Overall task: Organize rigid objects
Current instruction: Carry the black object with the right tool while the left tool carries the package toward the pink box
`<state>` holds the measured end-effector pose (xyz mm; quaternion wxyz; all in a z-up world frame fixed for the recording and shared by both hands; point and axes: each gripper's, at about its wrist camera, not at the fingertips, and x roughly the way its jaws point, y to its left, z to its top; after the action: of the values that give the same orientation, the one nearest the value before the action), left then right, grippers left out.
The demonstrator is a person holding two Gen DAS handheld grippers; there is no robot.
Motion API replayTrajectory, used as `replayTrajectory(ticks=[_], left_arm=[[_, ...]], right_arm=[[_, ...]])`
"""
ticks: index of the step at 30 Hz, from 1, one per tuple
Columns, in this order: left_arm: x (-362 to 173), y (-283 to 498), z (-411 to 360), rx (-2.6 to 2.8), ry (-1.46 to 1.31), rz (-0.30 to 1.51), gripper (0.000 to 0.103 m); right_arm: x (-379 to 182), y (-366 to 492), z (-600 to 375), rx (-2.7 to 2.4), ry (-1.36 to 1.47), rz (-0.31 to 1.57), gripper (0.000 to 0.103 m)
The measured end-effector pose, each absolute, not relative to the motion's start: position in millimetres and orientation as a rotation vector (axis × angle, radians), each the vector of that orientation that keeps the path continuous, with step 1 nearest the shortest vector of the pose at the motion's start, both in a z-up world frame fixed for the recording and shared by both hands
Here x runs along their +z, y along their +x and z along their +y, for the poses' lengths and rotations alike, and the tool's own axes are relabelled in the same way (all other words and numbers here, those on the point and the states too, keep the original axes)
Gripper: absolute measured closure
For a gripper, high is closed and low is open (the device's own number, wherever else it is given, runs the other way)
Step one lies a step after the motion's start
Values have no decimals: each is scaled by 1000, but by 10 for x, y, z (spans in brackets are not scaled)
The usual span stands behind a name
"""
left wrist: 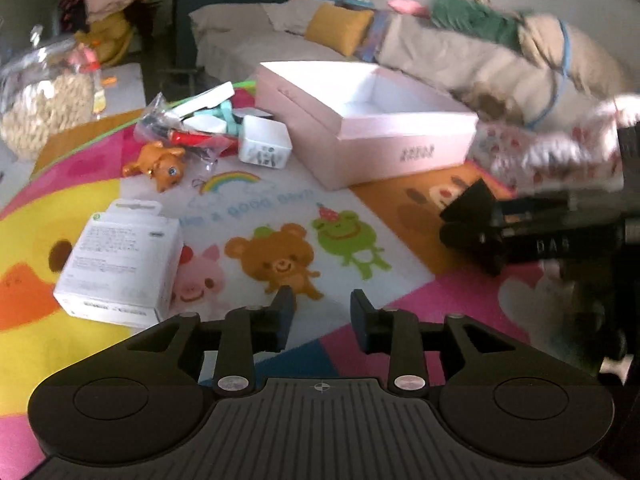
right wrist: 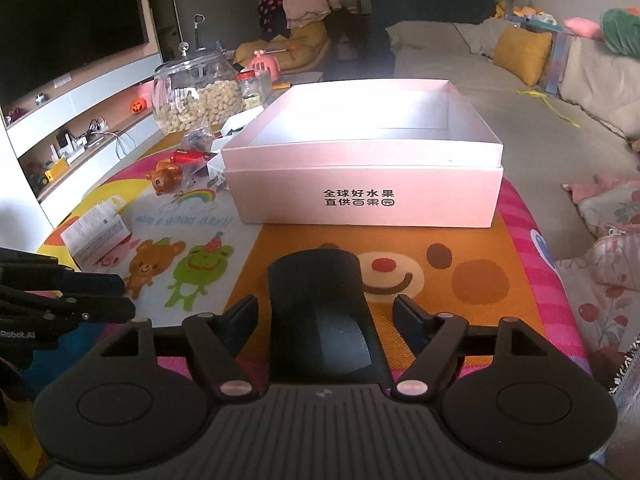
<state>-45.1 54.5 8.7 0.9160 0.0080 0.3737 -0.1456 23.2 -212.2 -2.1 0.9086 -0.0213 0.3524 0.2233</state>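
Right wrist view: black object (right wrist: 320,312) between parted right tongs (right wrist: 324,320), long axis toward pink box (right wrist: 360,196)

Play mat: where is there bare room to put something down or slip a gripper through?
Free: the cartoon-animal stretch of the play mat between the white carton and the pink box, and inside that box. Crowded: the pile with the bear toy left of the box.
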Motion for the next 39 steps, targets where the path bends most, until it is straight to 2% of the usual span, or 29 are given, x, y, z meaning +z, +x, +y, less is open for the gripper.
replayTrajectory(ticks=[3,7,10,12,14,17,23,29,32,39], left_arm=[[140,-458,443,-282,175,812,66],[175,-332,553,-315,114,890,68],[172,-318,613,-350,48,901,54],[150,-349,602,-374,21,888,39],[138,-378,568,-397,15,876,33],[176,-419,591,-402,14,851,37],[387,-447,903,-51,161,669,37],[247,-303,1254,1,56,733,38],[198,-265,1305,-67,-38,763,30],[206,-222,1162,-89,18,756,28]], right_arm=[[-13,222,-2136,462,-52,727,26],[-18,225,-2137,471,-52,727,24],[-17,213,-2139,484,-56,728,22],[-18,207,-2124,496,-64,729,21],[-20,207,-2109,497,-69,730,20],[-21,207,-2112,497,-70,731,20],[-29,206,-2096,499,-78,731,18],[-29,207,-2095,498,-83,731,18],[-34,207,-2078,498,-92,732,17],[-33,202,-2059,496,-107,732,16]])
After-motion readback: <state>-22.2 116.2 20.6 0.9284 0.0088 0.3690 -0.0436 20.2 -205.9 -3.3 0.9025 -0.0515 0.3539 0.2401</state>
